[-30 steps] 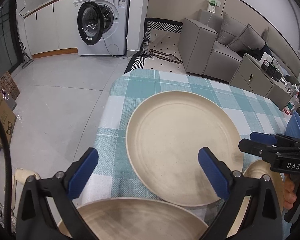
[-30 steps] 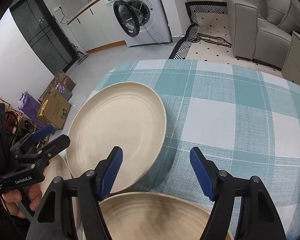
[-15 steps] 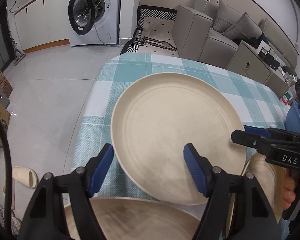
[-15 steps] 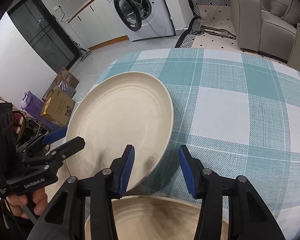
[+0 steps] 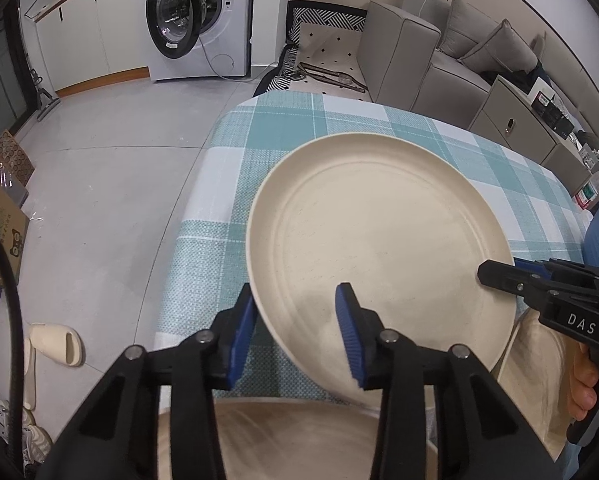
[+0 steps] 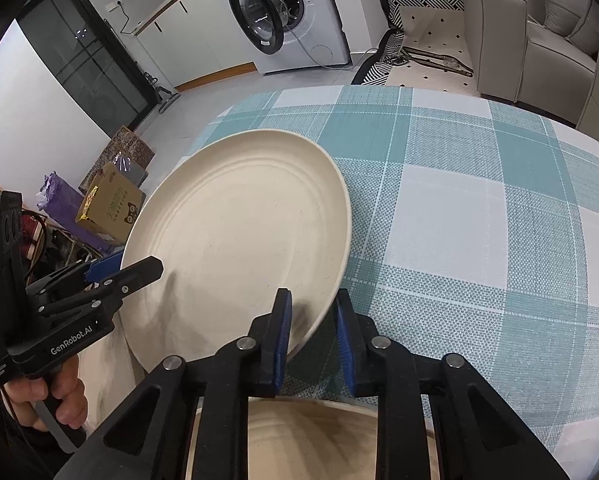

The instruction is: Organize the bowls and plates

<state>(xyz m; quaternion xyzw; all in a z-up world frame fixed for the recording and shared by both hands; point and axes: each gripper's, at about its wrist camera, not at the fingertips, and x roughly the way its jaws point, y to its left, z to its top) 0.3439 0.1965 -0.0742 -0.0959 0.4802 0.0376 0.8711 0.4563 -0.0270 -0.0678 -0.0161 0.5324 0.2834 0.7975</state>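
A large cream plate (image 5: 379,232) lies on the teal checked tablecloth (image 5: 267,136), near its left edge. My left gripper (image 5: 295,332) straddles the plate's near-left rim. Its jaws are closing: one pad (image 5: 243,332) is outside the rim and the other hovers over the plate's inside. My right gripper (image 6: 313,320) is shut on the near-right rim of the same plate (image 6: 239,220). Each gripper shows in the other's view: the right gripper (image 5: 503,268) at the plate's right edge, the left gripper (image 6: 127,268) at its left edge. A cream bowl (image 5: 291,440) sits just below the left gripper.
Another cream dish (image 6: 319,440) sits under the right gripper, and one more (image 5: 531,360) between the two hands. Beyond the table are a washing machine (image 5: 195,20), a grey sofa (image 5: 419,52) and a low cabinet (image 5: 519,124). Cardboard boxes (image 6: 111,204) and a slipper (image 5: 55,344) lie on the floor to the left.
Both grippers' jaws have narrowed from wide open onto the plate's near rim. The right one has closed onto the rim. The plate now looks closer in both views.
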